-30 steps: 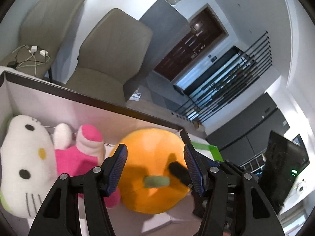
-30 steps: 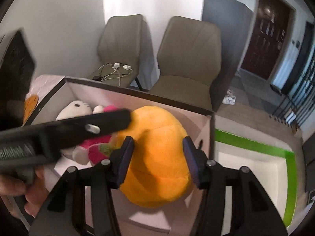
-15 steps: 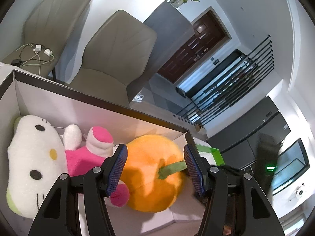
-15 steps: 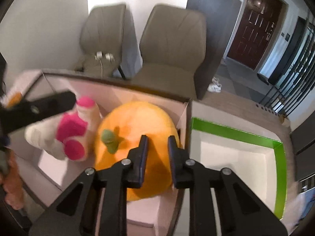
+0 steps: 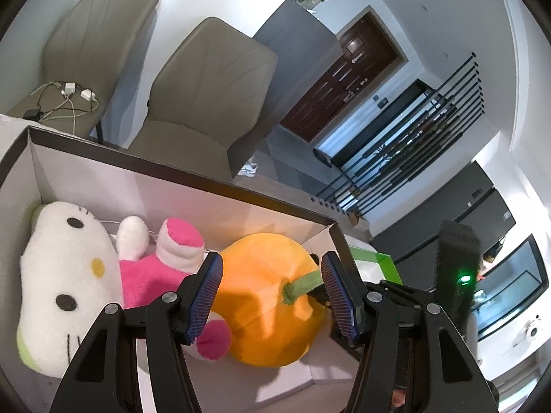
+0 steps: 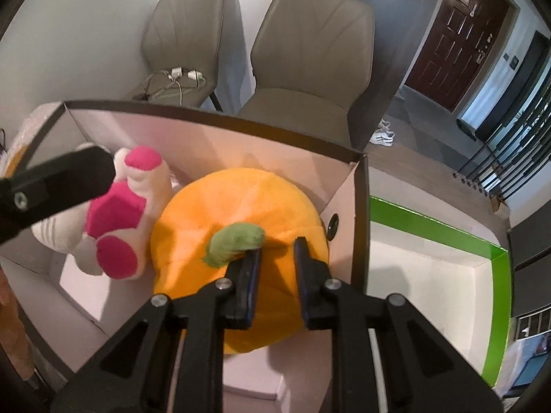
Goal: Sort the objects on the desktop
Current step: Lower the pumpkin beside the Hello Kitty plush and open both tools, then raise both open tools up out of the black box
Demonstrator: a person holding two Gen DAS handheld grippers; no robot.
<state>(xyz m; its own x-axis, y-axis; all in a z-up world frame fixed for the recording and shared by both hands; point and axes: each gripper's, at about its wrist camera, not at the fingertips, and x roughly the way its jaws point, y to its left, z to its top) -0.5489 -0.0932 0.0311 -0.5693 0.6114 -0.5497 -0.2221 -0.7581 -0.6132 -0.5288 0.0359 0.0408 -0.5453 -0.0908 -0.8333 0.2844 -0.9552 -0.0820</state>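
- Lying in the right end of the open white cardboard box (image 6: 220,144), the round orange plush fruit with a green felt stem (image 6: 237,213) fills the centre of the right wrist frame.
- Right gripper (image 6: 277,251) sits at the plush's top, jaws drawn close; they seem to pinch the fabric beside the stem.
- Left gripper (image 5: 272,292) hovers released, plush beyond its fingers.
- White-and-pink cat plush (image 5: 69,275) lies at lower left.

Home interior, dining chairs (image 5: 206,103), wooden door (image 6: 458,34), railing (image 5: 430,137)
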